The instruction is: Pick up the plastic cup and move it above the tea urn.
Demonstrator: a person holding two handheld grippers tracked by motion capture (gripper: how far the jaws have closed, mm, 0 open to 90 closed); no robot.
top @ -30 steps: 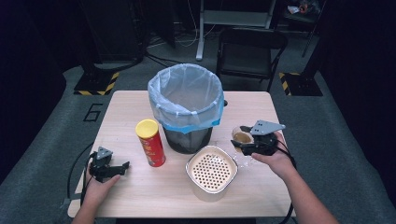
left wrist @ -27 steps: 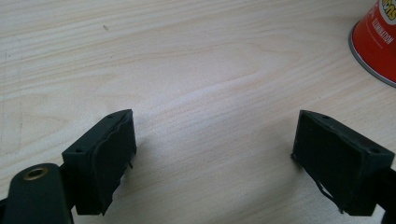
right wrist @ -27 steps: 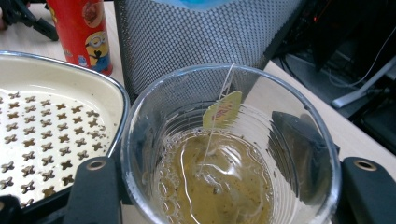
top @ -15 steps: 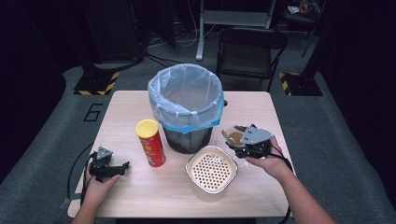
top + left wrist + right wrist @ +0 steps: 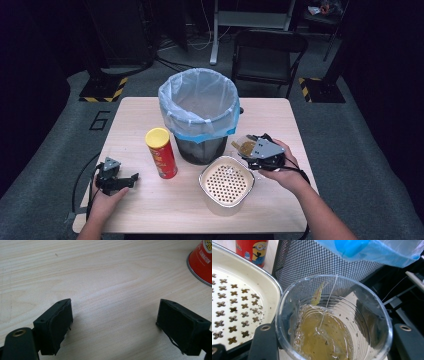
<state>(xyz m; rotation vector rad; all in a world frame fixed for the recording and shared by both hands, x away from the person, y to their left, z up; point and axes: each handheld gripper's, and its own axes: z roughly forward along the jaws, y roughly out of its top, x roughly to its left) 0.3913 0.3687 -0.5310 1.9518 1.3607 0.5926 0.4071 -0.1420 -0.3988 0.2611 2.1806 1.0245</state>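
Observation:
My right gripper [image 5: 255, 150] is shut on a clear plastic cup [image 5: 332, 320] of brownish tea with a tea bag and its string inside; the cup [image 5: 246, 146] is tilted toward the bin and the strainer. A cream strainer bowl [image 5: 227, 182] with cross-shaped holes sits just left of and below the cup. The black mesh bin [image 5: 200, 112] with a blue-white bag stands behind it. My left gripper [image 5: 125, 181] rests open on the wooden table [image 5: 105, 272], jaws wide apart with nothing between them, a short way left of the red chips can [image 5: 161, 152].
The red can's base [image 5: 201, 261] shows at the upper right of the left gripper view. The strainer's rim [image 5: 249, 265] lies close to the cup's left side. A black chair [image 5: 267, 55] stands beyond the table's far edge.
The right gripper has carried the cup left, toward the bin and strainer, and tipped it over. The left gripper has stayed in place.

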